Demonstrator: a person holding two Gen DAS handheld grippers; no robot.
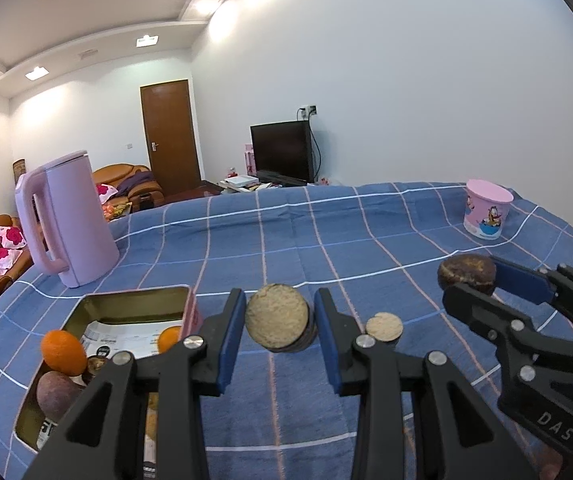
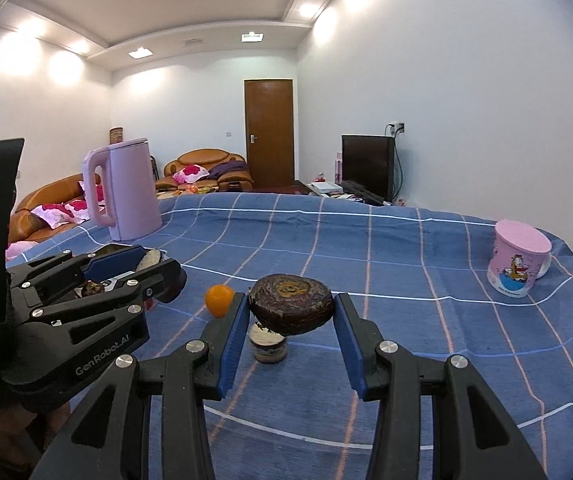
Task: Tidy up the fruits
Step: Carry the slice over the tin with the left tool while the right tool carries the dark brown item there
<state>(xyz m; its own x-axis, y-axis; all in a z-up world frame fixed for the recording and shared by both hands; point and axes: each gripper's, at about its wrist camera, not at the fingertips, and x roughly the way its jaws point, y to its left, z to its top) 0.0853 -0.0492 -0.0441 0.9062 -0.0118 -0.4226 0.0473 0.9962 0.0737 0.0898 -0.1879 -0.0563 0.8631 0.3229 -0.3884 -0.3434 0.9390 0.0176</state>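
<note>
My left gripper [image 1: 279, 324] is shut on a round fruit piece with a pale cut face [image 1: 276, 318], held above the blue checked cloth. It also shows at the left of the right wrist view as the left gripper [image 2: 154, 264]. My right gripper [image 2: 291, 314] is shut on a dark brown wrinkled fruit [image 2: 291, 308], likewise off the cloth; from the left wrist view this brown fruit [image 1: 466, 274] sits at the right. A small pale-topped piece [image 2: 269, 344] stands on the cloth under the brown fruit. An open tin [image 1: 126, 300] at the left holds an orange [image 1: 63, 352] and a purplish fruit [image 1: 56, 394].
A lilac kettle [image 1: 66, 220] stands at the cloth's far left. A pink cartoon cup [image 2: 520, 256] stands at the far right. Another orange [image 2: 219, 299] lies just right of the left gripper. Sofas, a door and a television lie beyond the table.
</note>
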